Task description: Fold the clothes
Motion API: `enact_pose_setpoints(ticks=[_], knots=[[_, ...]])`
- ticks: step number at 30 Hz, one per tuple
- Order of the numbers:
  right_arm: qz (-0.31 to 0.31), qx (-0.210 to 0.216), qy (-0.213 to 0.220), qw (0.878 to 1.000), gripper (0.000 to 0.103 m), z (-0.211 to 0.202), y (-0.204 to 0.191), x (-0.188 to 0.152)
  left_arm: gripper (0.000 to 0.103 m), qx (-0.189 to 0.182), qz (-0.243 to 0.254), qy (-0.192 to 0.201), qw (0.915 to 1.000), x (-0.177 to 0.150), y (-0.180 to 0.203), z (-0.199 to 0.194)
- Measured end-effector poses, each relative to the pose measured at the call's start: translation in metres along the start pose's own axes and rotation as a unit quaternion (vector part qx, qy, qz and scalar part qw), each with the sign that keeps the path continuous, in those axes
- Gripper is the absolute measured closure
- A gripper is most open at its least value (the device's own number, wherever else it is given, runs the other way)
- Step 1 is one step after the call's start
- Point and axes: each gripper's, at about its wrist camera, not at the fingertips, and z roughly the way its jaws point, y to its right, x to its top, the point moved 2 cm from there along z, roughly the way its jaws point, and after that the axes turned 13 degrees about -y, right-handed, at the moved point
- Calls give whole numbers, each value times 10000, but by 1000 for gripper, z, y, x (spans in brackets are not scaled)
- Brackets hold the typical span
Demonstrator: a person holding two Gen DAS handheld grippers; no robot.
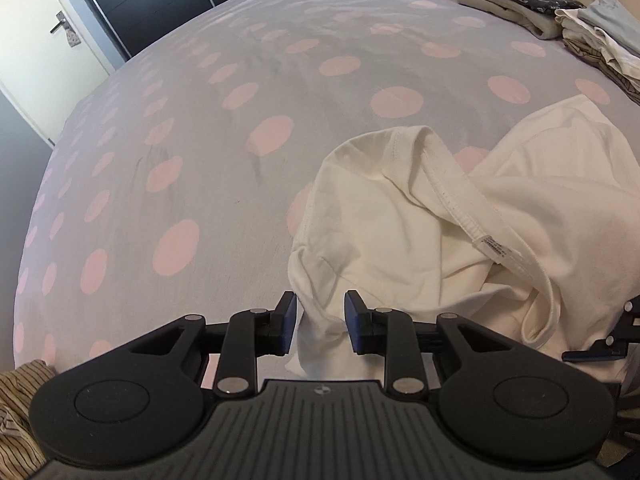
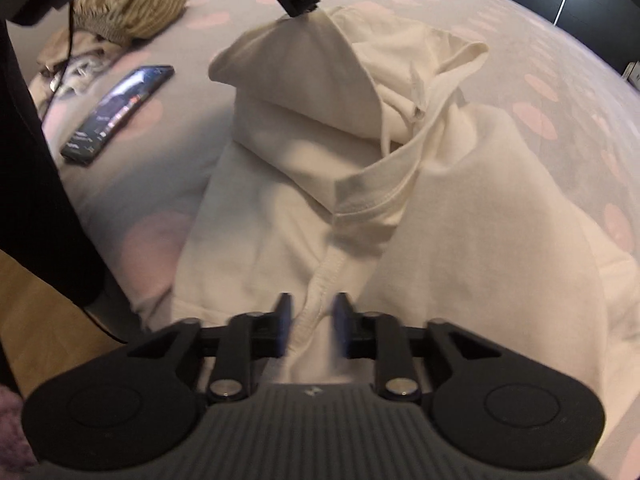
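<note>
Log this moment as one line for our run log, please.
task: fold clothes | left gripper: pinching white T-shirt | right gripper: straddling shirt's seamed edge, grip unclear | surface: dotted bedspread
</note>
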Motion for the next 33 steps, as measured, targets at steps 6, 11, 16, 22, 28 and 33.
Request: enact_pose_setpoints(ticks=[6, 11, 16, 22, 28, 33], knots=[[225, -78, 244, 9994, 96, -36, 16, -8, 99, 90, -95, 68, 9999, -4, -5, -8], [762, -510, 575, 9941, 97, -91, 56, -24, 101, 152, -122, 54, 9998, -6, -6, -11], [1192, -1195, 715, 9831, 97, -137, 111, -39, 101, 61, -120, 66, 9999, -4, -6, -15], [1383, -1784, 429, 9732, 98, -135, 165, -39, 101, -111, 29, -29, 9999, -4, -6, -10], [1640, -1693, -392, 9710, 98, -85, 208, -51, 99, -117, 162, -549, 9983, -7, 1, 19], [1768, -1490, -777, 9698, 98, -53, 221, -62, 83, 87, 226, -801, 9965, -9, 3, 36]])
